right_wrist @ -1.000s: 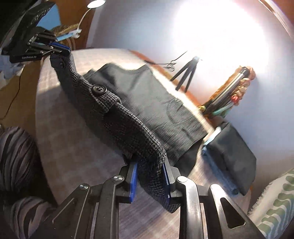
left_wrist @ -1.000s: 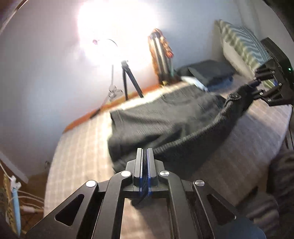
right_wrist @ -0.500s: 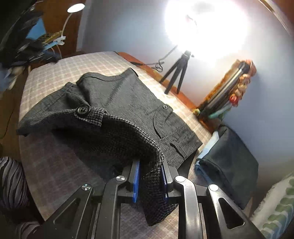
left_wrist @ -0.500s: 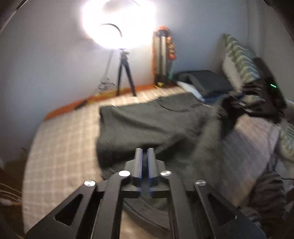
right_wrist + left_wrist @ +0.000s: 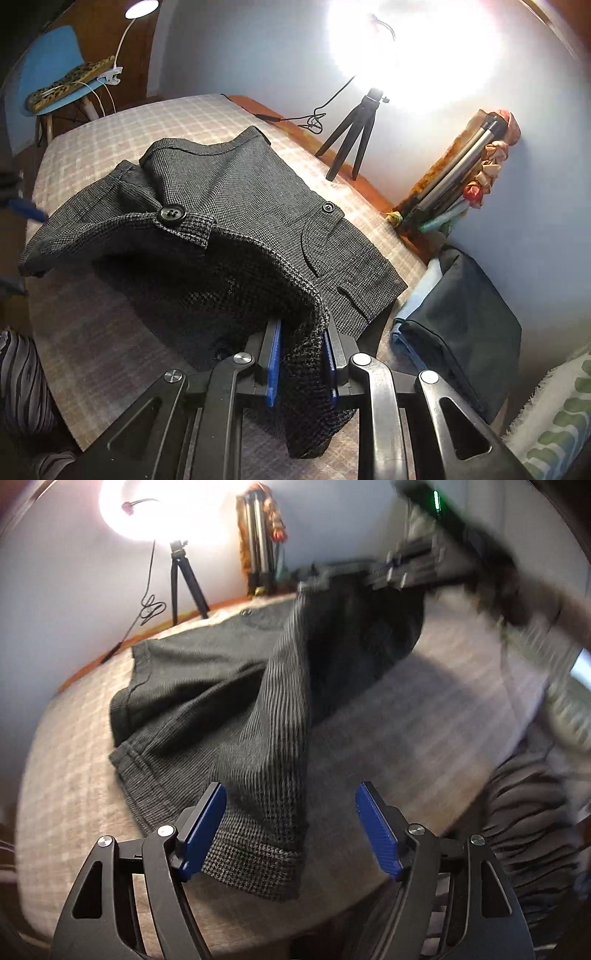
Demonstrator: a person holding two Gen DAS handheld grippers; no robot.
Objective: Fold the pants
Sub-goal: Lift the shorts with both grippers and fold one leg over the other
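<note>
Dark grey houndstooth pants (image 5: 229,701) lie partly folded on the checked bed (image 5: 66,775). My left gripper (image 5: 291,830) is open and empty, its blue pads (image 5: 205,823) wide apart just above the near end of the pants. My right gripper (image 5: 301,365) is shut on the waistband of the pants (image 5: 221,206) and holds that end lifted off the bed. It also shows blurred in the left wrist view (image 5: 410,572), at the far raised end of the cloth. A waist button (image 5: 170,214) faces up.
A lit ring light on a small tripod (image 5: 354,129) stands at the bed's far edge. A folded dark garment (image 5: 461,314) and a striped pillow (image 5: 554,424) lie to the right. A blue chair (image 5: 59,70) stands far left. A striped sleeve (image 5: 524,830) is near.
My left gripper has let go of the pants and opened wide; that end now lies on the bed. My right gripper still holds the waistband and has swung over.
</note>
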